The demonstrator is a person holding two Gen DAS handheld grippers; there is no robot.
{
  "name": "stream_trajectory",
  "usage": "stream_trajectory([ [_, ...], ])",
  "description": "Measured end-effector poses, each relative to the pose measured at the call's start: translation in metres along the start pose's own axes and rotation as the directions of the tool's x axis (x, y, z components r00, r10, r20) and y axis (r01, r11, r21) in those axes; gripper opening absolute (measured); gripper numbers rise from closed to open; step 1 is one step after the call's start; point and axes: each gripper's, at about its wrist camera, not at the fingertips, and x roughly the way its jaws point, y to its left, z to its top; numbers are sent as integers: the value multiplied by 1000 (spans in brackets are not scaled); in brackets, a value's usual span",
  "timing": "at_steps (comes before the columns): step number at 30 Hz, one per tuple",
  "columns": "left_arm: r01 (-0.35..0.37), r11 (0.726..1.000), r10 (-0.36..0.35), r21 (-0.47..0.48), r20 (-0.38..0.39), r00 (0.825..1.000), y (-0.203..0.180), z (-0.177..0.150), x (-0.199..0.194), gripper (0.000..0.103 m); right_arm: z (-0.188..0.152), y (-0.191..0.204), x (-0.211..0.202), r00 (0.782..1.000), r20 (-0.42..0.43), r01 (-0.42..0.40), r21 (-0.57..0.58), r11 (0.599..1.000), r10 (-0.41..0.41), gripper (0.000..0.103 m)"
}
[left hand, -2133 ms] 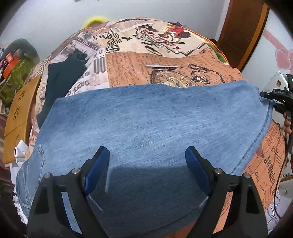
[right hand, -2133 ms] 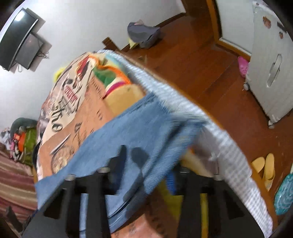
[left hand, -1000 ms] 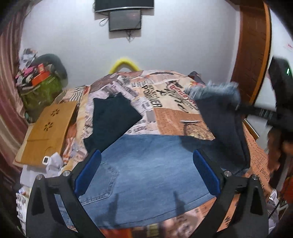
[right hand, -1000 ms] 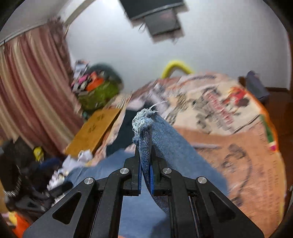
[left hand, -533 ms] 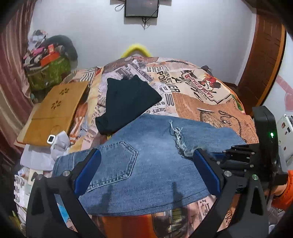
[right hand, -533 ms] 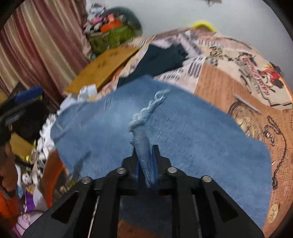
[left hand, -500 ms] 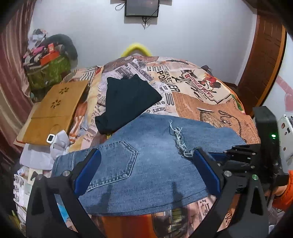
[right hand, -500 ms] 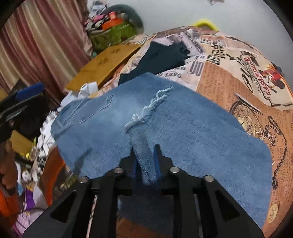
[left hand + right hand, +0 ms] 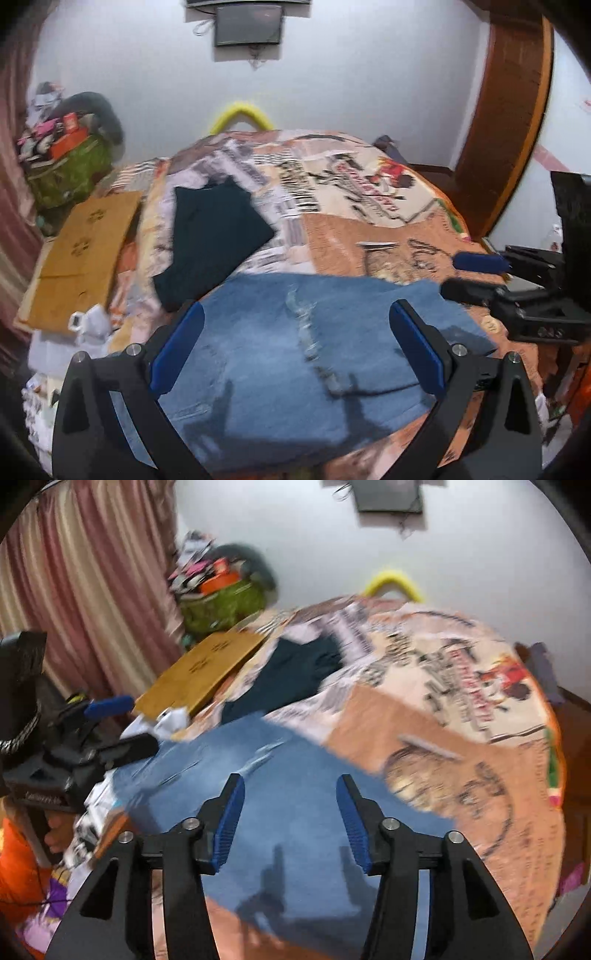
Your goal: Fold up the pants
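Note:
The blue jeans (image 9: pixel 295 354) lie folded over on the near edge of the bed, with a frayed hem running across the top layer. They also show in the right wrist view (image 9: pixel 295 812). My left gripper (image 9: pixel 295 347) is open and empty above the jeans. My right gripper (image 9: pixel 288 823) is open and empty above the jeans too. The right gripper shows from the side in the left wrist view (image 9: pixel 491 273), jaws apart. The left gripper shows at the left of the right wrist view (image 9: pixel 118 723).
The bed has a newspaper-print cover (image 9: pixel 369 206). A dark folded garment (image 9: pixel 214 236) lies beyond the jeans. A wooden board (image 9: pixel 81 251) sits at the bed's left side, with a cluttered green bag (image 9: pixel 70 166) behind it. A door frame (image 9: pixel 509 122) stands at right.
My right gripper has let go of the jeans leg and opened, then drawn back and up. The folded leg now lies on the jeans. The left gripper stays open.

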Motion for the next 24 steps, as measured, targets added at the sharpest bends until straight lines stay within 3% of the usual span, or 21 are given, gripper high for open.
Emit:
stream_trajectory([
  [4,44,999,-43,19,-62,997,-23,8,36,101,-5,-24,13,999,-20,50,24,998,-50,49],
  [7,72,997,-69,15,-134,989,-36,7,67,101,-17,-42,34,995,-85,58,50,997,-54,49],
  [10,80,997,-78,1,-232,970,-44,1,104,101,-31,-56,54,985,-163,62,64,996,-51,49],
  [14,17,998,5,60,-353,936,-48,-19,143,101,-52,-72,74,966,-256,46,109,993,-16,49],
  [16,25,995,17,99,-405,914,-46,-33,156,102,-63,-74,74,963,-271,29,105,994,1,49],
  [19,36,997,-5,71,-397,918,-39,-41,154,103,-73,-78,65,965,-261,21,120,993,11,54],
  [24,12,997,18,83,-360,933,-40,-51,140,103,-91,-79,46,967,-253,20,149,989,19,55],
])
